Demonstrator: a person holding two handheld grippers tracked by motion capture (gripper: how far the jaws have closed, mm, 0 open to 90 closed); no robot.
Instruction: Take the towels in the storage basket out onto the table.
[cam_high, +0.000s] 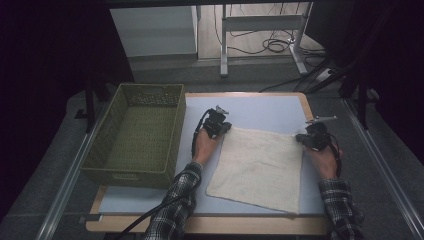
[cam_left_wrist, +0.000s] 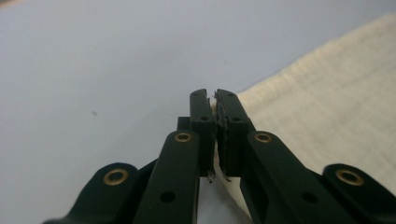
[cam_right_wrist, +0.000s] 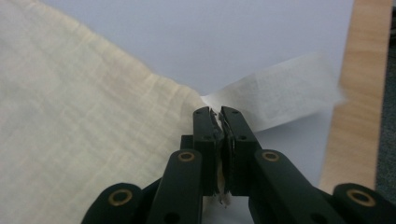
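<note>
A cream, finely woven cloth (cam_high: 257, 167) is lying flat at centre frame on the pale bench (cam_high: 260, 111); the left tool (cam_high: 226, 128) is pinching its upper-left corner; the right tool (cam_high: 301, 138) is clamping its upper-right corner.

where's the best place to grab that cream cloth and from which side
At its two far corners, coming in low from the near side. The cloth lies flat on the table, so only edges and corners give a pinchable fold. The left tongs and right tongs are shut on those corners.
</note>
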